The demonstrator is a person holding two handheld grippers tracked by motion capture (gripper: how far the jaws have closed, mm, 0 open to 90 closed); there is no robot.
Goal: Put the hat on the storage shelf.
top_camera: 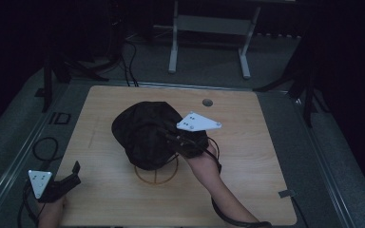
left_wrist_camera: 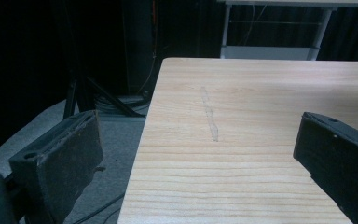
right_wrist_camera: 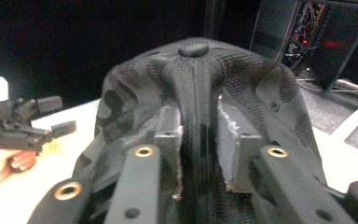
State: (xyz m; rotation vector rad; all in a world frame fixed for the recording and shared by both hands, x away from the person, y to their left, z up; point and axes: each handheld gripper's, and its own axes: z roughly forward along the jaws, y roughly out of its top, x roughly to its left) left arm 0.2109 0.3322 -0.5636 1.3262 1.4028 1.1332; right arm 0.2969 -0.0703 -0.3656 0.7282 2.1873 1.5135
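- My right gripper point(right_wrist_camera: 199, 140) is clenched on the black cap point(top_camera: 145, 133) — a fold of its mesh cloth is pinched between the jaws, just under the top button.
- The cap sits mid-table point(top_camera: 247, 190), over a thin wire ring stand point(top_camera: 156, 175) whose rim shows beneath it.
- My left gripper point(top_camera: 73, 173) is released — jaws wide apart, nothing between them — near the table's front left corner, well apart from the cap.
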